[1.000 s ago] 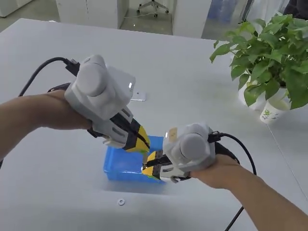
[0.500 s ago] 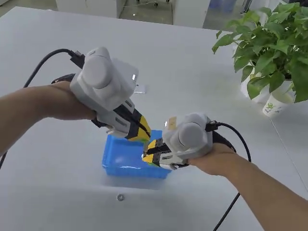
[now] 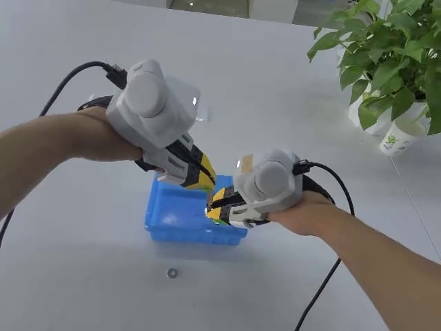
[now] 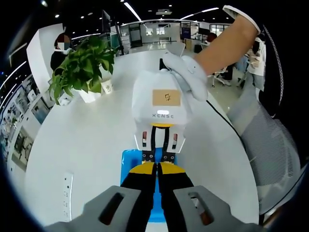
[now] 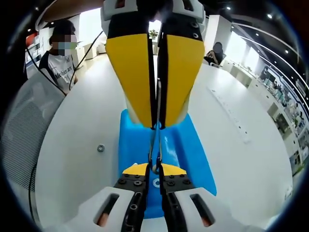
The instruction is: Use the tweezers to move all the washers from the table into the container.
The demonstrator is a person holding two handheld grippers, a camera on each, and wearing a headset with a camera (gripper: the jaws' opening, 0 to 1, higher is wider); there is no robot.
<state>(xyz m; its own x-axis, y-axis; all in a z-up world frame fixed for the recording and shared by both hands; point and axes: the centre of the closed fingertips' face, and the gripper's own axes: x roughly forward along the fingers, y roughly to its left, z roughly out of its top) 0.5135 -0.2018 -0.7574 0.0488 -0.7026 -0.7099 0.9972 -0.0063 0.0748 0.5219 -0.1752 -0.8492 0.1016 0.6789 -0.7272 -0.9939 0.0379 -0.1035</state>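
left claw point(image 4: 157, 166) pinches thin metal tweezers point(image 5: 155, 145) | right claw point(image 5: 155, 170) nips their lower end over glossy blue rectangular container point(image 5: 193, 150) | ring washer point(image 5: 100, 148) on white tabletop point(image 5: 72, 145)

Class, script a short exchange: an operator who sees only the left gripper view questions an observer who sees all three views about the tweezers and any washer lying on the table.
Operator: My left tongs face the right tongs over the blue container. Am I holding tweezers?
Observer: Yes. The right gripper view shows the tweezers clamped in your left tongs, reaching down between the right tongs.
Operator: Any washer outside the container?
Observer: One washer lies on the table, apart from the container's near wall in the head view.
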